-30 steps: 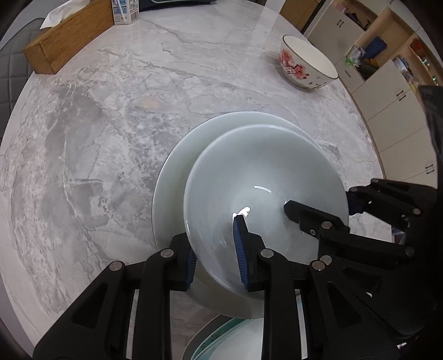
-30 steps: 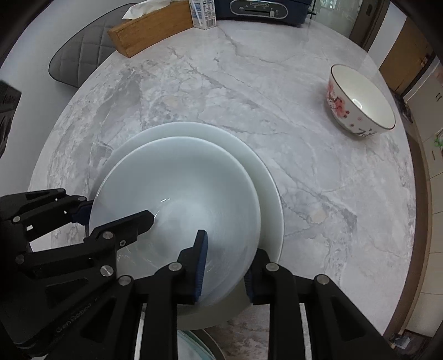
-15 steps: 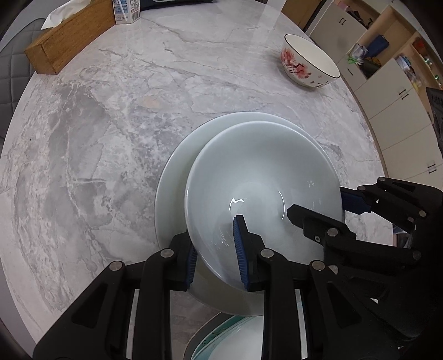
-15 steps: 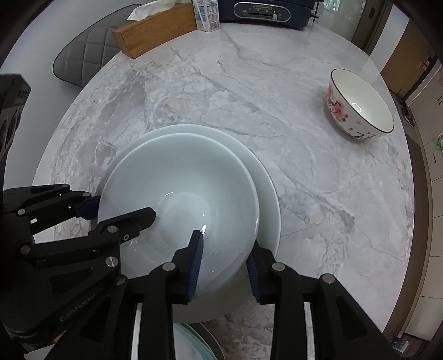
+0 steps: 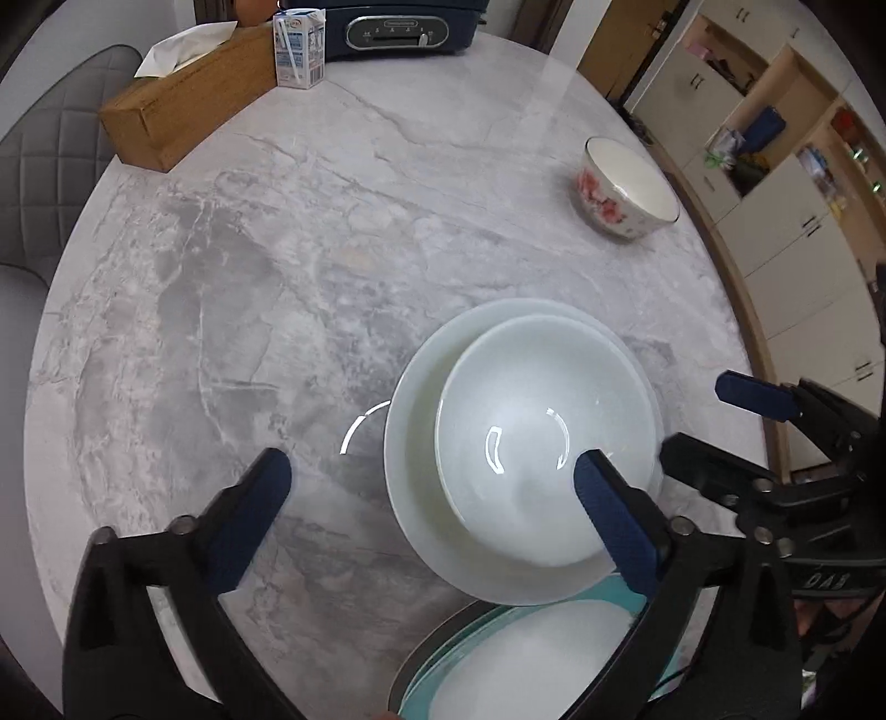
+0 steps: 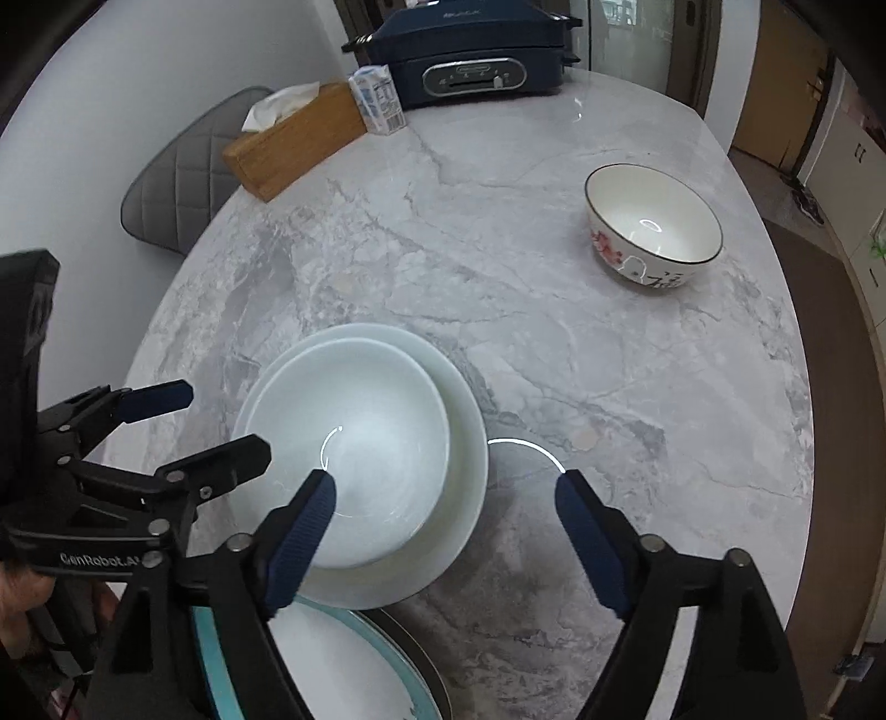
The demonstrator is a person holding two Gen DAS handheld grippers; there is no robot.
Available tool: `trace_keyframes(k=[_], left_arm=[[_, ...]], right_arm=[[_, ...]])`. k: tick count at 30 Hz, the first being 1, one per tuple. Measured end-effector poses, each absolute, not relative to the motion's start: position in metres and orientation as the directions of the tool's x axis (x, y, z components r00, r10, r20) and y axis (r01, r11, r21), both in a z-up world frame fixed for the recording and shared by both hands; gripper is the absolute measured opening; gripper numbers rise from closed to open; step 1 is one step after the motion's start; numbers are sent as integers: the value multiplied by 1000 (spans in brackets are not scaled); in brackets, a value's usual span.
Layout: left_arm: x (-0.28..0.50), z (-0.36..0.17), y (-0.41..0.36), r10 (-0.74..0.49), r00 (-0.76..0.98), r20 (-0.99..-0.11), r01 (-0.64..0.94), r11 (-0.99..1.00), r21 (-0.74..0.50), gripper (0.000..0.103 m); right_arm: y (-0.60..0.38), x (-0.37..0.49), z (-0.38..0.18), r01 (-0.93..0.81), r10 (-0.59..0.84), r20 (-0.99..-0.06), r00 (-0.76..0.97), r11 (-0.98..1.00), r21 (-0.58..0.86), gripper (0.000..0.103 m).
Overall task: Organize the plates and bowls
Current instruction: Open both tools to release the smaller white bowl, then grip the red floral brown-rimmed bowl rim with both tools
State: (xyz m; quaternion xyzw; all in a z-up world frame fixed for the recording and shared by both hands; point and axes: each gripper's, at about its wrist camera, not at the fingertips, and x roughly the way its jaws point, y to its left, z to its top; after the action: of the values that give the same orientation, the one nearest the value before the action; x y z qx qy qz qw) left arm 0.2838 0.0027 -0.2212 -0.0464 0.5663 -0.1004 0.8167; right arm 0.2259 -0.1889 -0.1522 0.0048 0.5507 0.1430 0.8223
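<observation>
Two claws are seen above a round marble surface (image 5: 277, 277), each with jaws spreading apart and nothing pressed between the pads. The left claw (image 5: 432, 498) is held over the near edge of one plain white bowl (image 5: 531, 421), which is set inside one white plate (image 5: 415, 459); the right claw (image 6: 443, 498) is held at the same stack's other side, one finger (image 6: 304, 526) over the bowl's rim. One teal-rimmed plate (image 6: 343, 664) is partly seen at the near edge, just beside the stack. One flowered bowl (image 6: 653, 238) is left standing alone, well apart, toward the far right. At the far edge are ranged one wooden tissue box (image 5: 183, 99), one small carton (image 5: 299, 50) and one dark blue appliance (image 6: 470, 55). One grey quilted chair (image 6: 188, 177) is drawn up beyond the surface.
</observation>
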Motion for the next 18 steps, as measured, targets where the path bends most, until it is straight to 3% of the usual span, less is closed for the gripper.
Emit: trace_keyframes(k=[5, 18], left_arm=[[298, -186, 0, -255, 426, -868, 142, 966, -214, 103], [424, -160, -78, -176, 393, -903, 243, 967, -83, 103]], right_arm=[[-233, 232, -135, -160, 240, -884, 402, 969, 190, 103], [-324, 298, -118, -65, 132, -889, 439, 991, 115, 103]])
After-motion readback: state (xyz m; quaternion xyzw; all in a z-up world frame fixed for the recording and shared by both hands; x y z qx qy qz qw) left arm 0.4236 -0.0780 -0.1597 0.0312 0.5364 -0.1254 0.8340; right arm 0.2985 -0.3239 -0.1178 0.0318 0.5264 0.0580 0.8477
